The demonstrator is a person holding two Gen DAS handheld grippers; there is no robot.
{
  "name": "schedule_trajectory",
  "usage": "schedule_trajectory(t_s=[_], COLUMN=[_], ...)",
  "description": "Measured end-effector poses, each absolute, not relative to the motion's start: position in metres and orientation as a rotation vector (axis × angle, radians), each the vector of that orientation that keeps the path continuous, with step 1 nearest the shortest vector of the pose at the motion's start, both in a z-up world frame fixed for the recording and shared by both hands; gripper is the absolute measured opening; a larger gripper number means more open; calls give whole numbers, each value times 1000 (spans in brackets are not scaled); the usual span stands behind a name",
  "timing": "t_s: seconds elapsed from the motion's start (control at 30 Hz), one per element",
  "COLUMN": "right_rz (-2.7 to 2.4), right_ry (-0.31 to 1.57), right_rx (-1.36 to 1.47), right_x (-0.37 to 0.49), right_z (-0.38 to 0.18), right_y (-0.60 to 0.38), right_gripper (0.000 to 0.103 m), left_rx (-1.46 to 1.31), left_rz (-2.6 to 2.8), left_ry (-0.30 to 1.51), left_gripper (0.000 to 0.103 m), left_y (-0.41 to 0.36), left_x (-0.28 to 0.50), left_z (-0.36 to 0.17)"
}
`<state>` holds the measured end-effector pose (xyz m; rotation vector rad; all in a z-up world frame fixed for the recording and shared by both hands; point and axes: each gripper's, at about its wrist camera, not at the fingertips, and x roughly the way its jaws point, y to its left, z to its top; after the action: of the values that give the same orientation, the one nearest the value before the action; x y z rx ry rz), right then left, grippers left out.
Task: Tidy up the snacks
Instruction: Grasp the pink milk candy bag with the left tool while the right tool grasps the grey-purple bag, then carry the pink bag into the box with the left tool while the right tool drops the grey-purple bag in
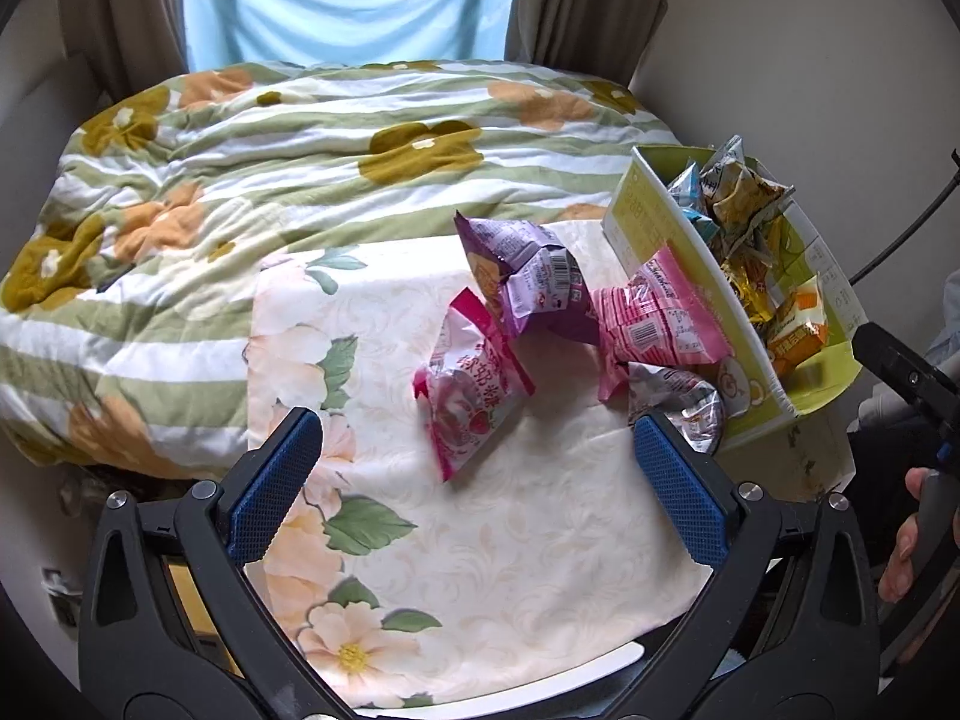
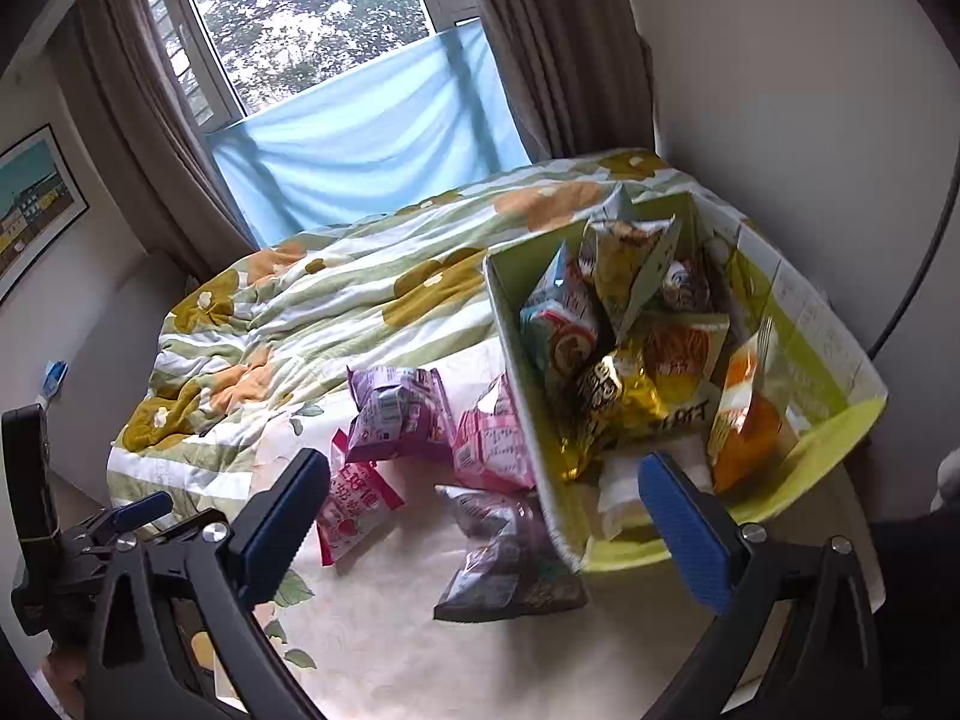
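Left tongs (image 1: 474, 474): mine, open, empty.
Right tongs (image 2: 480, 504): mine, open, empty.
Box (image 2: 828, 450): cloth's right edge, holding snacks.
Packets (image 1: 522, 276): four, left of the box.

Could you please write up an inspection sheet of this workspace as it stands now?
Surface: floral cream cloth over a bed with a green striped quilt.
Job's things: green box at the right, holding several snack packs; four packs lie outside it on the cloth: purple pack, pink strawberry pack, pink pack, grey pack.
Clutter: nothing seen.
Grippers: left tongs open and empty, above the cloth; right tongs open and empty, by the box's near corner.
Cables: dark cable along the right wall.
Surroundings: window, brown curtains, blue cloth, framed picture.
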<state>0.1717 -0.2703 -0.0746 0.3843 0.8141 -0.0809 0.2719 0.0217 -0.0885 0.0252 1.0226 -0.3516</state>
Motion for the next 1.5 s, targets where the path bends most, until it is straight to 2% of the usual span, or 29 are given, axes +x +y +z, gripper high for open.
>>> schedule_trajectory(t_s=[0.33,0.6,0.83,0.93,1.1,1.2,1.27,1.37,1.5], right_rz=[-226,-325,-367,-397,-418,-416,-414,-422,-418], right_ry=[849,825,836,818,789,802,826,827,823], right_rx=[417,279,152,103,-20,-40,-43,-69,-45], right_x=[165,169,180,186,195,200,205,206,207], right_z=[-138,-180,-209,-216,-221,-227,-234,-238,-238], right_y=[-228,-206,-187,-185,-180,-180,-181,-183,-187], right_gripper=[102,102,102,102,102,102,102,102,102], left_rx=[48,113,146,164,174,178,192,186,172], left_rz=[-477,-553,-563,-549,-565,-563,-552,-551,-542], left_ry=[1094,1159,1189,1182,1180,1168,1159,1157,1157], left_gripper=[103,102,94,88,87,78,65,57,54], left_y=[28,3,-4,-6,-10,-13,-14,-13,-11], left_x=[327,360,364,363,360,357,355,353,350], left_z=[-152,-221,-252,-257,-261,-263,-261,-259,-255])
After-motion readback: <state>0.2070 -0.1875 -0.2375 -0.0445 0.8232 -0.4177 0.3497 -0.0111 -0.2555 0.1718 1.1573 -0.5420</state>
